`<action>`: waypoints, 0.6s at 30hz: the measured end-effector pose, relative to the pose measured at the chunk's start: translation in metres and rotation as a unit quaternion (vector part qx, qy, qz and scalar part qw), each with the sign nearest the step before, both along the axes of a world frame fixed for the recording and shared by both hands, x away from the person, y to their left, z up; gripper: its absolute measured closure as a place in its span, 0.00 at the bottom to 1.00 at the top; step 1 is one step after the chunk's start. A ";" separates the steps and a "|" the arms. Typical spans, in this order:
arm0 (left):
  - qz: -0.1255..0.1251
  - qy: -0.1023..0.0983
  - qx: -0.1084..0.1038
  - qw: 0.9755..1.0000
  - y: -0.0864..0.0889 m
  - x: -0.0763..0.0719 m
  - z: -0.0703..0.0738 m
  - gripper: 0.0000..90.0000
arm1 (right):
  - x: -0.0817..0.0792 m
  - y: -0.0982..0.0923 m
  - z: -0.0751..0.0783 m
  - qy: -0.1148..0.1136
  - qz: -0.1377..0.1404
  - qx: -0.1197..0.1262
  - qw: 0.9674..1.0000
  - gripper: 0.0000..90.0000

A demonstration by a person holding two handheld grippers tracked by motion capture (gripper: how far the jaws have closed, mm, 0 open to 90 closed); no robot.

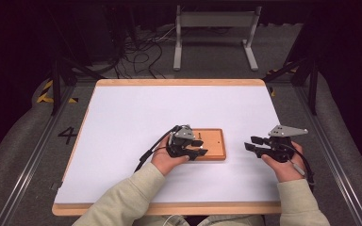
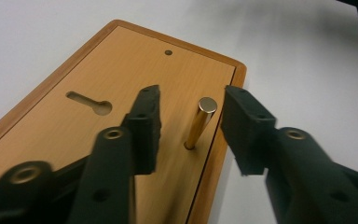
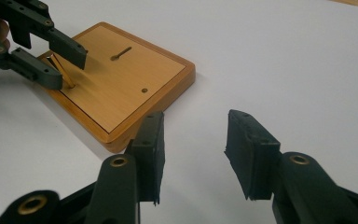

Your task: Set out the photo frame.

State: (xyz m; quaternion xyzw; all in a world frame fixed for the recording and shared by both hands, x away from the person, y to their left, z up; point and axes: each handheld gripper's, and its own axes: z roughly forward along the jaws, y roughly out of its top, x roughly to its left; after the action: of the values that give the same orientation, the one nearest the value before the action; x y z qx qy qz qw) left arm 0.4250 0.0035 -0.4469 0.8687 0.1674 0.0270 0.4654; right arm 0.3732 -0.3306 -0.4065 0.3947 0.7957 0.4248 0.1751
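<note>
A flat wooden board point(image 1: 214, 141) point(image 2: 121, 60) point(image 3: 121, 88) lies on the white table top. It carries a keyhole slot point(image 2: 89, 102), a small hole point(image 2: 168, 52) and an upright brass pin point(image 2: 198, 125) point(image 3: 63, 70) near one edge. My left gripper point(image 1: 200, 147) point(image 2: 192, 91) point(image 3: 70, 67) reaches over the board's left part with a jaw on each side of the pin. A gap shows on both sides, so it is open. My right gripper point(image 1: 250, 143) point(image 3: 196, 116) hovers just right of the board, pointing left, open with nothing between its jaws.
The white table top point(image 1: 136, 108) has a light wooden rim point(image 1: 179, 82). Beyond the far edge, a grey metal stand point(image 1: 214, 21) and loose cables point(image 1: 136, 52) lie on the floor. Dark frame legs point(image 1: 56, 80) stand at both sides.
</note>
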 end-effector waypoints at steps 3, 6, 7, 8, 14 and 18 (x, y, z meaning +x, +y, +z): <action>-0.012 -0.003 -0.005 1.000 0.000 0.000 0.000 0.87 | 0.000 0.001 -0.001 0.004 0.004 0.009 1.000 0.63; -0.013 -0.020 0.005 1.000 -0.001 -0.003 0.000 0.92 | 0.000 0.002 0.000 0.002 0.006 0.010 1.000 0.63; -0.013 -0.019 0.003 1.000 -0.001 -0.003 0.000 0.92 | 0.000 0.002 0.000 0.002 0.006 0.011 1.000 0.63; -0.013 -0.019 0.003 1.000 -0.001 -0.003 0.000 0.93 | 0.000 0.002 0.000 0.002 0.006 0.011 1.000 0.63; -0.016 -0.037 0.005 0.999 -0.001 -0.006 -0.001 0.93 | 0.000 0.003 0.000 0.003 0.009 0.011 1.000 0.63; -0.021 -0.071 0.015 0.997 -0.003 -0.010 -0.002 0.93 | 0.000 0.004 0.001 0.003 0.010 0.013 1.000 0.63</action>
State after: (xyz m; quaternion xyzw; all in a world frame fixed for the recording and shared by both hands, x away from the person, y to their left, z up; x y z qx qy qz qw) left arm 0.4150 0.0004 -0.4489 0.8745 0.1152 0.0816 0.4640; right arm 0.3732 -0.3266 -0.4059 0.3904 0.7945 0.4355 0.1631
